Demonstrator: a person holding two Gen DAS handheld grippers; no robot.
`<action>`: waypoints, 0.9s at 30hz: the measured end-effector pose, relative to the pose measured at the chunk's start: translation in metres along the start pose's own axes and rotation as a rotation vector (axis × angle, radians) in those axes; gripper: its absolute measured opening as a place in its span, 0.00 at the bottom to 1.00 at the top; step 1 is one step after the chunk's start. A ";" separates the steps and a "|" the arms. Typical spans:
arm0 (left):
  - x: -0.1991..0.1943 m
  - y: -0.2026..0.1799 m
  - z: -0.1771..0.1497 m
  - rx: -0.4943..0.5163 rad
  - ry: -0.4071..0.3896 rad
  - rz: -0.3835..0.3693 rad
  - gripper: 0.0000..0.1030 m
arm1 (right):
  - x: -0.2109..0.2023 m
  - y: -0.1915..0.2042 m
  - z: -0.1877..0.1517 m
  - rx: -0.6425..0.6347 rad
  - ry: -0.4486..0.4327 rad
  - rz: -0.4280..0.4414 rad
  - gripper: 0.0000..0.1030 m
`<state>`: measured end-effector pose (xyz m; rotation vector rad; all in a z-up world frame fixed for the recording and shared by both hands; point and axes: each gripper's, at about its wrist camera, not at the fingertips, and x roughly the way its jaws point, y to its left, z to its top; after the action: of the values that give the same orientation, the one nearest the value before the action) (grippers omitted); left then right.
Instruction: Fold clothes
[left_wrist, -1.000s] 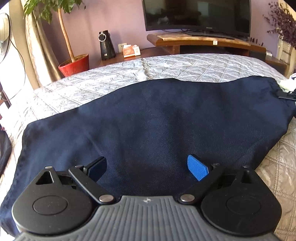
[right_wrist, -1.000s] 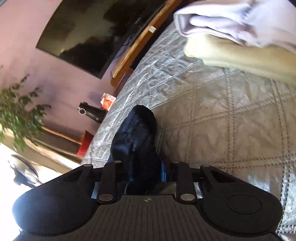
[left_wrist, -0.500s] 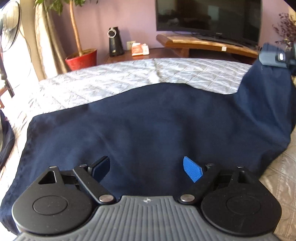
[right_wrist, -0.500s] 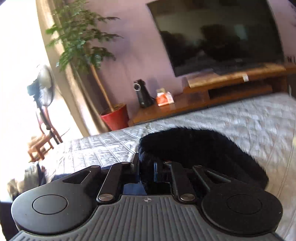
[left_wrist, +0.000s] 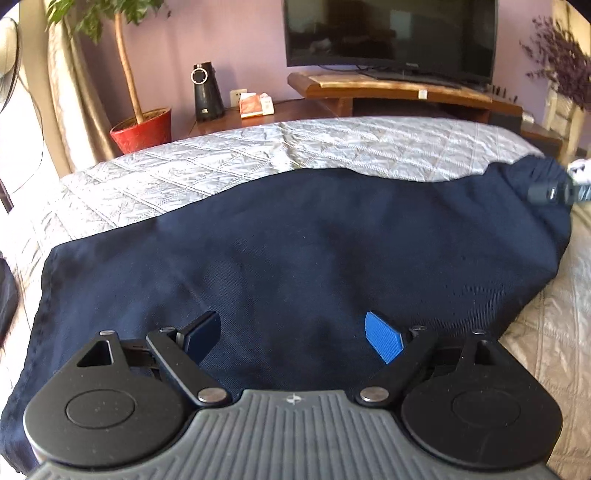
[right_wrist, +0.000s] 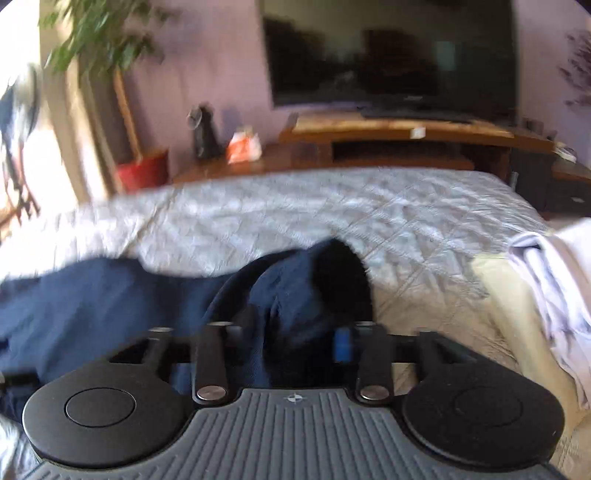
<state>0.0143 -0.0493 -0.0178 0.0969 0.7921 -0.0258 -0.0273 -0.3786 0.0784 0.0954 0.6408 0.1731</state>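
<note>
Right gripper (right_wrist: 284, 343) pinches navy garment (left_wrist: 295, 251) (soft, limp); left gripper (left_wrist: 291, 336) wide, better grasp hem at 9 o'clock.

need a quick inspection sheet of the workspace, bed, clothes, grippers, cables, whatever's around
Surface: bed with grey quilted cover.
Job's things: navy garment spread flat across the bed, its right end bunched and lifted.
Clutter: folded pale clothes stacked at the right of the bed.
Grippers: left gripper open, low over the garment's near part; right gripper shut on the garment's bunched end, view blurred.
Cables: thin cords under the television, details unclear.
Surroundings: wooden TV stand, red plant pot, black appliance, fan at left.
</note>
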 end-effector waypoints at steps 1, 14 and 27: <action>0.000 0.000 0.000 0.000 0.002 -0.002 0.81 | 0.002 -0.005 -0.004 0.023 -0.001 -0.024 0.74; 0.000 -0.003 0.000 0.011 0.006 -0.010 0.83 | 0.012 -0.050 -0.019 0.238 0.089 0.078 0.60; 0.000 -0.005 -0.002 0.005 0.005 -0.009 0.88 | 0.004 -0.019 -0.008 0.134 0.055 0.021 0.27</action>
<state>0.0123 -0.0536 -0.0194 0.0985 0.7977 -0.0362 -0.0268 -0.3958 0.0669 0.2269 0.7062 0.1538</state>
